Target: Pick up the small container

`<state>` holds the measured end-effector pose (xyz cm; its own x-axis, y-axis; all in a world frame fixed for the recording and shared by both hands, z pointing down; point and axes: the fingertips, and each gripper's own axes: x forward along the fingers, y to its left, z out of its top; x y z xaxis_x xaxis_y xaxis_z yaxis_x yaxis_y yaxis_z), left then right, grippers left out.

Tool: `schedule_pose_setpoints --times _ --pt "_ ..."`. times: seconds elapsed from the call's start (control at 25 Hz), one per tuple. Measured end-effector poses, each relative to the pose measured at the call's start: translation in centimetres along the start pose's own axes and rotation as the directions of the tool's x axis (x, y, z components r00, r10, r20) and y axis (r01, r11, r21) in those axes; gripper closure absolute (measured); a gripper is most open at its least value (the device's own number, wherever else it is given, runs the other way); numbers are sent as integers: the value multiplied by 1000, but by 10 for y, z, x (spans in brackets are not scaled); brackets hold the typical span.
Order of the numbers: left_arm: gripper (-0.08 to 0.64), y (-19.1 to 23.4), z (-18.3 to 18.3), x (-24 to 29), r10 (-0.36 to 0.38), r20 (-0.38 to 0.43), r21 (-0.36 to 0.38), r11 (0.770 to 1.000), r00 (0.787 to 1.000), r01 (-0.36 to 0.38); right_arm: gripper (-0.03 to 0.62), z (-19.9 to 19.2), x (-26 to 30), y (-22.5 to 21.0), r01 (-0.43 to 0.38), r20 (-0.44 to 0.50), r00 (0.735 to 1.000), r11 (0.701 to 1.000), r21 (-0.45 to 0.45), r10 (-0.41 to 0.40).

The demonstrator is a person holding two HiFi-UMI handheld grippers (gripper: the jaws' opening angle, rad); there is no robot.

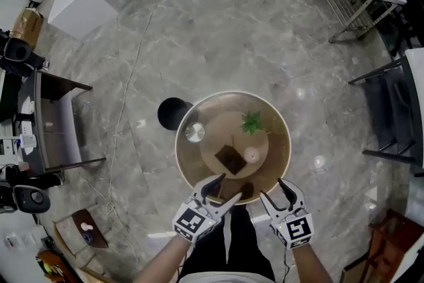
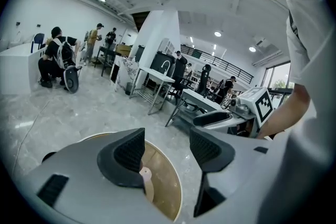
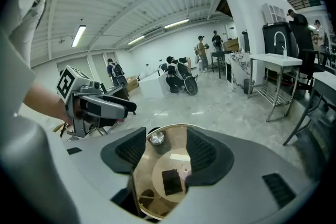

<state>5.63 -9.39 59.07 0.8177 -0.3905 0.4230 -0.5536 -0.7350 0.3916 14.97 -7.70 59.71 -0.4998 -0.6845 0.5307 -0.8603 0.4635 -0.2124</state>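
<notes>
Approach step, nothing held. Left gripper (image 1: 224,190) and right gripper (image 1: 271,189) hover at table's (image 1: 277,142) 6 o'clock, jaws apart, empty. Container (image 1: 195,132) sits at 10 o'clock. Next: probably reach left gripper over and clamp it.

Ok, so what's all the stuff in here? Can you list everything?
round table: one, brown top with a pale rim, right in front of the person
small container: one, silver, back left of the table
plant: one, green, back of the table
square pad: one, dark brown, middle of the table
little round thing: one, whitish, just right of the pad; can't tell what it is
round black thing: one, on the floor behind the table's left side
people: several, far across the room
left tool: one, white, jaws apart, empty, over the table's near edge
right tool: one, white, jaws apart, empty, beside it
</notes>
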Motion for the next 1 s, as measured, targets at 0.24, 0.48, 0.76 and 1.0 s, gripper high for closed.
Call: schedule_pose_setpoints --times 0.24,0.48,0.76,1.0 --pt "291 27 -39 35 -28 -36 13 1000 999 28 337 -43 44 -14 -11 -37 999 1000 23 12" --pt "291 61 -88 59 -44 -77 0 999 996 45 337 -83 93 -21 -13 -86 996 1000 22 15" --pt "291 89 -136 96 -64 -115 19 998 991 67 336 -132 145 -36 -21 -117 993 999 25 24" --pt "290 101 -177 120 -75 -145 2 997 987 77 334 -168 176 -51 -4 -128 992 999 38 9"
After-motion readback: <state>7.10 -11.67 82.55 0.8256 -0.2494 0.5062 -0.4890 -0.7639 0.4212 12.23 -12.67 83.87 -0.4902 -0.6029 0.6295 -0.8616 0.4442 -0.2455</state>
